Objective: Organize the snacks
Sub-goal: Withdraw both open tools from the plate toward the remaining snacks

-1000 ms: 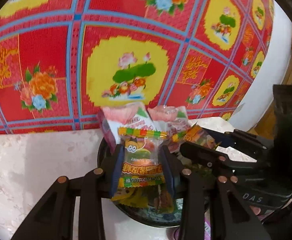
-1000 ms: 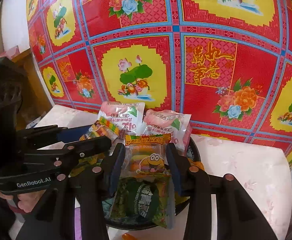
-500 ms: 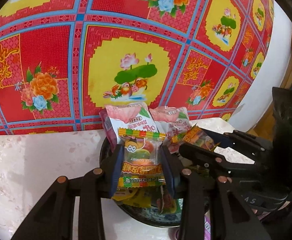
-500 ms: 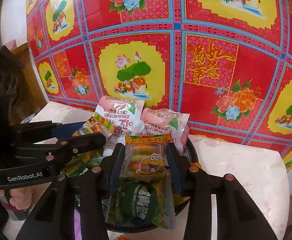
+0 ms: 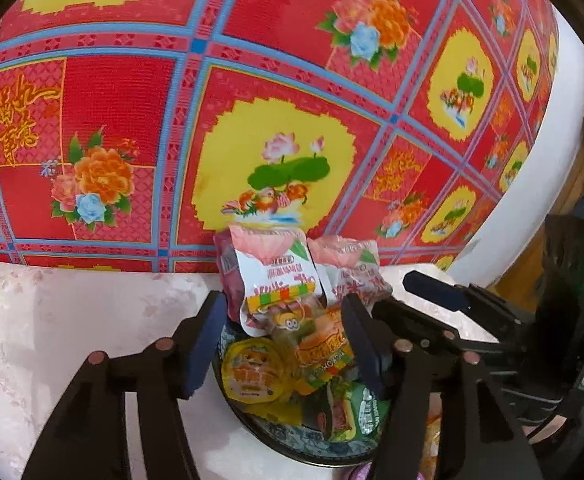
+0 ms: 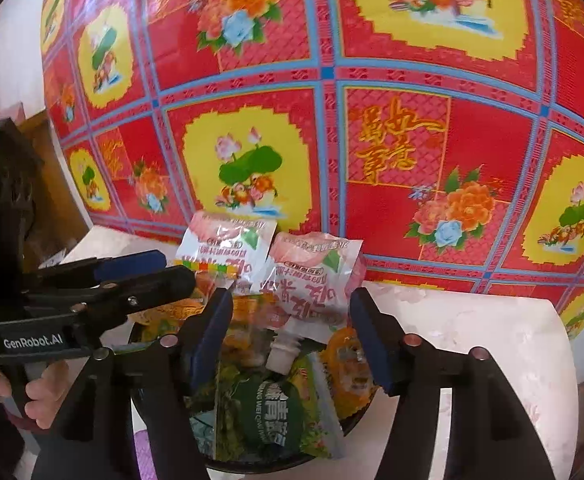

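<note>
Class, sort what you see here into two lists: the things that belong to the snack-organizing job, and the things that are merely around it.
Part of the job:
- pink pouches
- gummy packet
- green packet
- orange jelly cup
- dark bowl
- left gripper
- right gripper

Just around:
- red patterned cloth
- pale tabletop

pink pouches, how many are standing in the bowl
2. One pouch stands at the back of the bowl against the red cloth; the second leans beside it on the right. Others may be hidden under the pile.
</note>
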`<state>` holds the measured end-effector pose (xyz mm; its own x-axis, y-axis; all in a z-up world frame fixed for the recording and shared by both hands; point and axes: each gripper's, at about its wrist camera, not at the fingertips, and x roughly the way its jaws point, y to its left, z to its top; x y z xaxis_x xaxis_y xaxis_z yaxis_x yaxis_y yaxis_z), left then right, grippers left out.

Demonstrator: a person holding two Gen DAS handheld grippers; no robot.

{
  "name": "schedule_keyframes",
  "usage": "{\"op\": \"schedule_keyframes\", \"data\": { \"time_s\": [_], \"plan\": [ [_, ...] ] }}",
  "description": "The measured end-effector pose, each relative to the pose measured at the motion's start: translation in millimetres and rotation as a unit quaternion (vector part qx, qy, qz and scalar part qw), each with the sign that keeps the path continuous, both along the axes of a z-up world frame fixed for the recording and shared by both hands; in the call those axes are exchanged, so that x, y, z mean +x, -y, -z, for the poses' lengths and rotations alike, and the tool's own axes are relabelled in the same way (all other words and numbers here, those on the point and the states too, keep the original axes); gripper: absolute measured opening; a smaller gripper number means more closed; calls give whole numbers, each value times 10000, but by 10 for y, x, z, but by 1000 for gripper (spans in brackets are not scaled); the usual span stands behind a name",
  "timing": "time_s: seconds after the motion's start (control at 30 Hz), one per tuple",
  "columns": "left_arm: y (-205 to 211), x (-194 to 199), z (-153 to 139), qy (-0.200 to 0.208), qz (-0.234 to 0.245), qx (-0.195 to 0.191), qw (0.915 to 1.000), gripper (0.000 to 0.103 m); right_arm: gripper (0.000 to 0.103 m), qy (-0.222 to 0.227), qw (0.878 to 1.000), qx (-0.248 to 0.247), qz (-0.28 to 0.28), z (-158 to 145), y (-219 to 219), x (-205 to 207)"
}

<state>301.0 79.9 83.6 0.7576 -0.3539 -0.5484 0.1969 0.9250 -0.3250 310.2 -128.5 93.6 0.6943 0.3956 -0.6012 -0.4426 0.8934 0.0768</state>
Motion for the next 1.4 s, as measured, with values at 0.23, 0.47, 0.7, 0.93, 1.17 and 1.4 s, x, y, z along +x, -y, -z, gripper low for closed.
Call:
{"op": "schedule_keyframes", "data": {
  "time_s": [0.23,0.47,0.7,0.93,1.17,1.4],
  "plan": [
    [45,-13,-9,35,47,122,9999,64,63,78,10000,-32,-17,-15,-8,-28],
    [74,-42,-28,126,78,222,9996,64,63,48,9999,23,102,-17,41,1],
    [109,-51,-40,122,12,560,9984,64,63,-24,9994,-318,-103,-20,-30,-30],
    [54,-159,-172,87,-169,895,9958,64,63,-276,9994,-186,-59,-171,17,-90],
    [-22,-388,-222,-108,-448,1062,9933,64,63,-332,9994,42,111,-324,133,-341],
    [76,-798,-317,49,-583,1306,9897,64,63,-335,9993,-161,92,-357,113,-717]
  ]
}}
